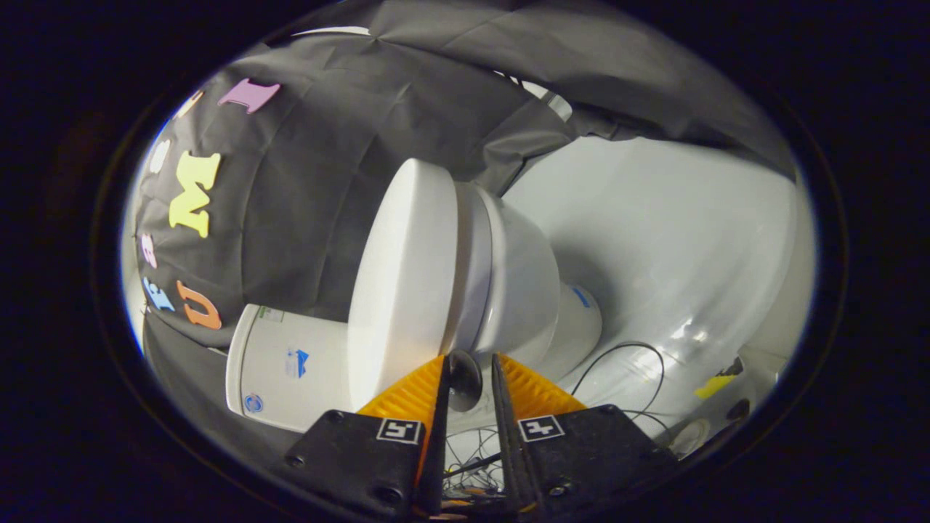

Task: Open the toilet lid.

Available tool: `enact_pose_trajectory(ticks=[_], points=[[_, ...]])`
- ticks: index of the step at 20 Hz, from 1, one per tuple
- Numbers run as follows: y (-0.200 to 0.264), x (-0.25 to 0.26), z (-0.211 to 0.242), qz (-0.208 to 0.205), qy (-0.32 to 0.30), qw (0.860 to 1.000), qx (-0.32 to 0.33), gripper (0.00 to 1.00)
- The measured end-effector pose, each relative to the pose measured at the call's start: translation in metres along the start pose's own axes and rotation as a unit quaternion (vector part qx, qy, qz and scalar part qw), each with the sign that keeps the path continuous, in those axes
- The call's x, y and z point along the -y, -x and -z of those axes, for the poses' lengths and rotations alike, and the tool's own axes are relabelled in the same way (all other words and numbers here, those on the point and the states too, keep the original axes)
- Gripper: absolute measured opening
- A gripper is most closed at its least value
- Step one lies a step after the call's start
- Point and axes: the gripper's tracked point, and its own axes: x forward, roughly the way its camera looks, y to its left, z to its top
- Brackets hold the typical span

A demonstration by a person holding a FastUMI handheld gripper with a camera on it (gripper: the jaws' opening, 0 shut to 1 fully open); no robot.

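The white toilet appears turned on its side in the gripper view. Its lid (403,283) lies closed flat against the seat and bowl (516,283). A small dark round knob (463,378) sticks out at the lid's front edge. My gripper (468,363) has its fingers close on either side of this knob. The left finger (442,385) touches it, while a thin gap shows between the knob and the right finger (500,385). The tank (283,363) stands beyond the lid, against the black cloth.
The toilet's base (577,327) rests on a glossy white floor (676,240). A thin black cable (639,363) loops over the floor near the base, and a yellow tape mark (716,385) lies farther out. Black cloth walls surround the booth.
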Motion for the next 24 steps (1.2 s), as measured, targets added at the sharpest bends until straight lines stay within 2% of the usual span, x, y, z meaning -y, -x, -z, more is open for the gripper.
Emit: enact_pose_trajectory(ticks=[3,7,12,16,19,22,24], points=[[0.002,-0.002,-0.003,-0.005,-0.004,1.000,-0.008,0.27],[-0.001,-0.002,-0.001,-0.022,-0.040,0.999,-0.029,0.22],[0.000,-0.007,-0.002,-0.019,-0.016,0.999,-0.027,0.12],[0.003,-0.008,-0.002,-0.001,-0.019,0.999,-0.027,0.11],[0.004,-0.010,0.000,0.022,0.010,0.999,-0.025,0.10],[0.010,-0.021,-0.005,0.003,-0.009,1.000,-0.023,0.10],[0.015,-0.029,-0.008,-0.017,-0.020,0.999,-0.019,0.07]])
